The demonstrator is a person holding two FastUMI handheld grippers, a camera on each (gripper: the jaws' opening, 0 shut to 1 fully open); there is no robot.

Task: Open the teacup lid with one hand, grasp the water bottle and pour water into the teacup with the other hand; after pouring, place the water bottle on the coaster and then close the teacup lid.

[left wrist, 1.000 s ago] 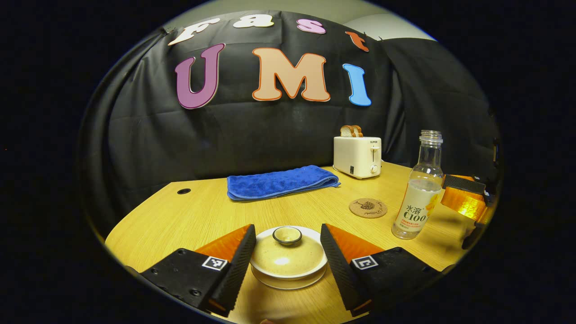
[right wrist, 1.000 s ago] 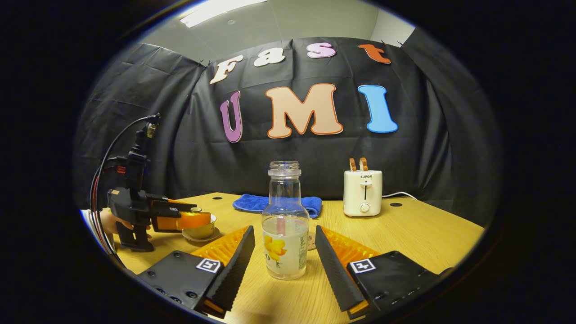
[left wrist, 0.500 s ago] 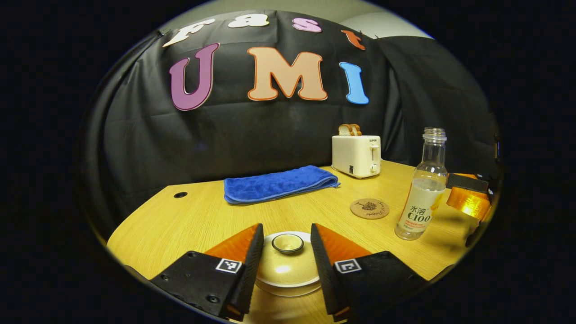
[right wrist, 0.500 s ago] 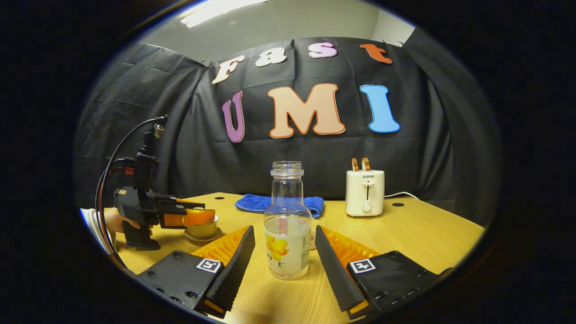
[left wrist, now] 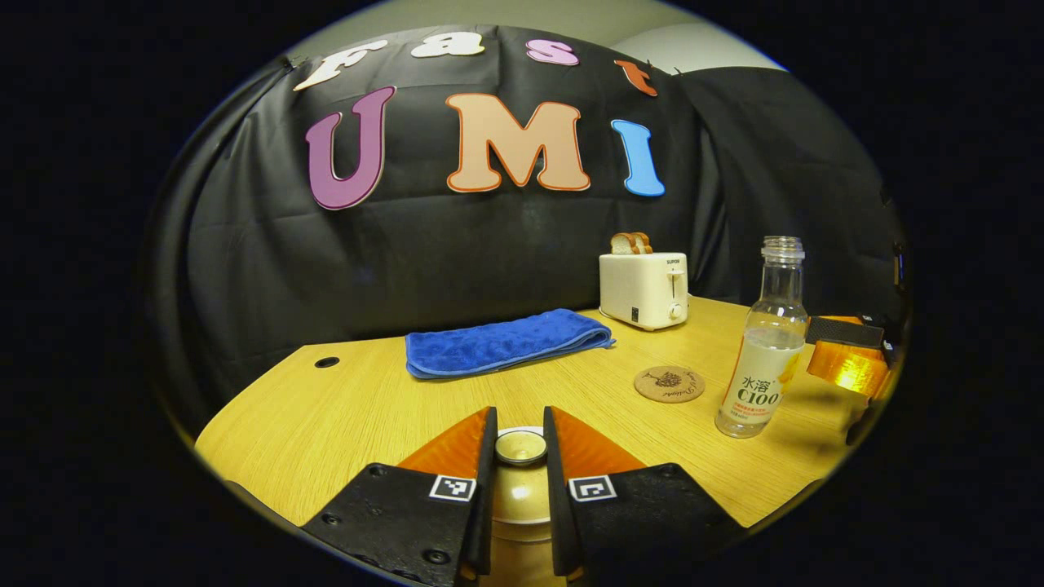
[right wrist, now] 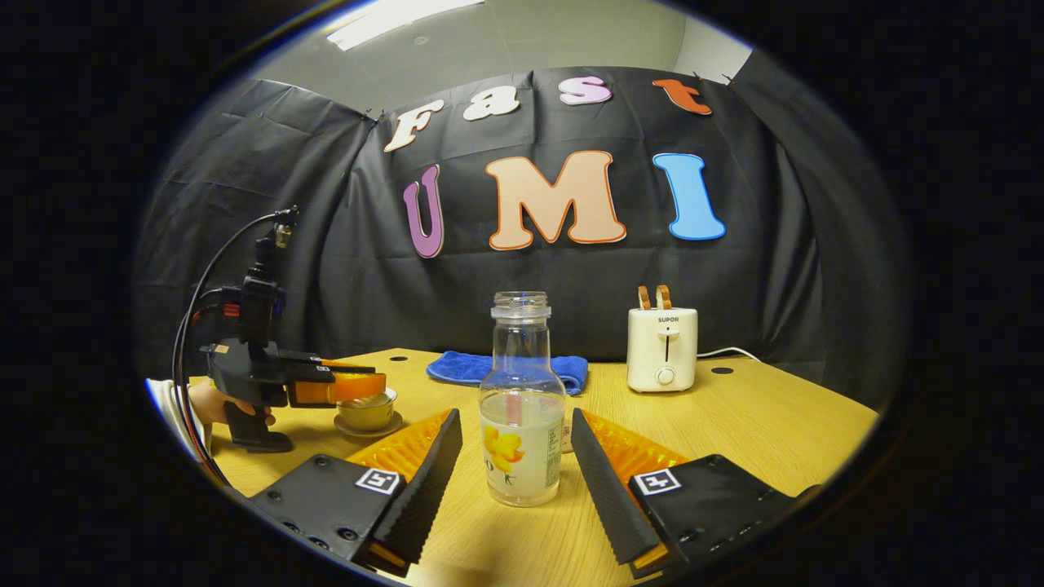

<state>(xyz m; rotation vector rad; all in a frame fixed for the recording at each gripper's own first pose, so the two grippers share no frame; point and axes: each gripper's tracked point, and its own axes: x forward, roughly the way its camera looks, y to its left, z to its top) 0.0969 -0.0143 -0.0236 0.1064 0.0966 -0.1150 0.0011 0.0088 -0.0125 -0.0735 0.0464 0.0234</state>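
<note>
On the wooden table [right wrist: 758, 424] the water bottle [right wrist: 520, 424] stands upright and uncapped between the spread fingers of the right gripper [right wrist: 516, 456], which are held apart and touch nothing. The coaster [left wrist: 669, 383] lies just beside the bottle. Nearer the left edge, the teacup [right wrist: 366, 412] sits on its saucer, and the lid [left wrist: 519, 481] is still seated on it. The left gripper [left wrist: 519, 448] is closed in on the lid's small knob [left wrist: 520, 447], its fingers flanking it closely. A straight, level lift is judged best, so that the cup is not dragged. Firm contact cannot be confirmed.
</note>
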